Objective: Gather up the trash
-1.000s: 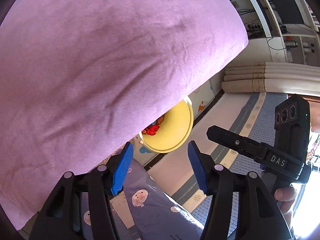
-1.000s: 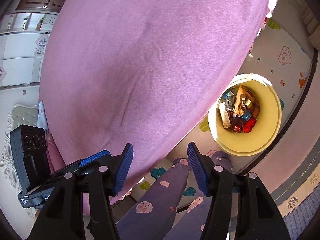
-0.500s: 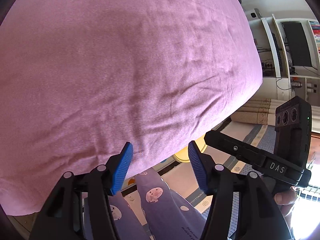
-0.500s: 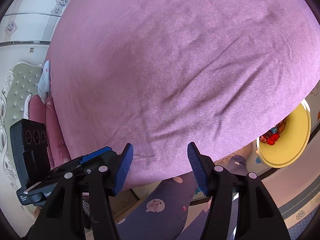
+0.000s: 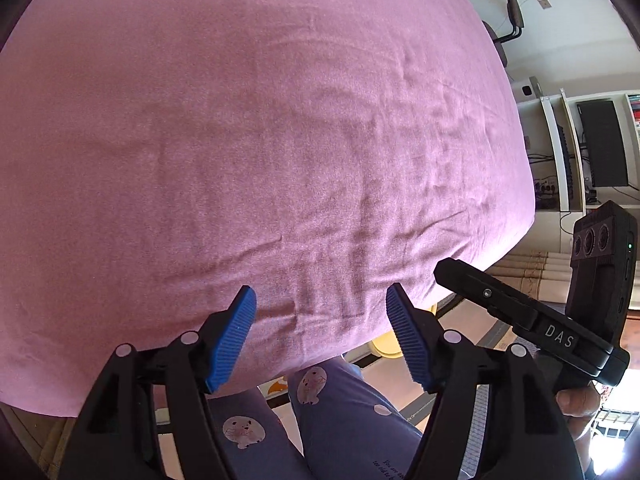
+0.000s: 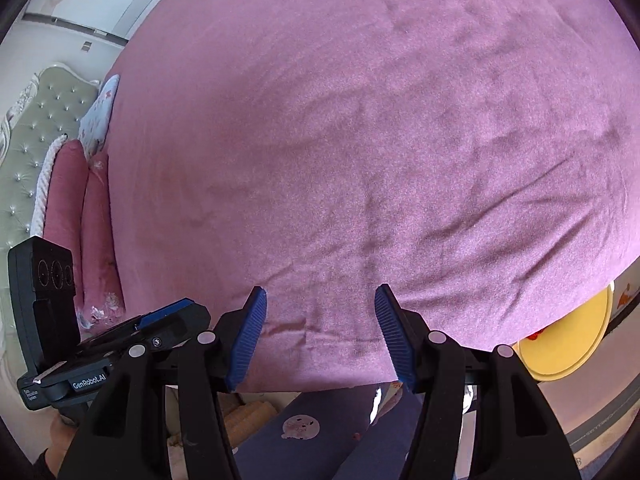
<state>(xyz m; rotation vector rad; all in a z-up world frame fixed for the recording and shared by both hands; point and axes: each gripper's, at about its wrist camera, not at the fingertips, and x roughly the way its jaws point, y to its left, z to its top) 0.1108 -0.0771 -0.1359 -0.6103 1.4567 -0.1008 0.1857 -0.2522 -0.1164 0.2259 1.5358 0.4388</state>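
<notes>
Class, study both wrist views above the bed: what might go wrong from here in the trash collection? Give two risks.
1. No trash shows on the wrinkled pink bedsheet; both open grippers, left gripper and right gripper, might pinch fabric instead.
2. The round yellow plastic bin sits mostly hidden under the bed's edge, so a drop could miss it.

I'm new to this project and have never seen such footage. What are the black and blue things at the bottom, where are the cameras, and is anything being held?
No robot here: a person carries a hand-held gripper in each hand, each with a fisheye camera looking along its two blue-padded fingers. One picture is from the left gripper, the other from the right gripper. Both point down at a pink bedsheet, which looks bare apart from creases. Both grippers are open and hold nothing; the left one's jaws have just been opening. The yellow bin with trash stands on the floor beside the bed. The patterned trousers below are the person's legs.
</notes>
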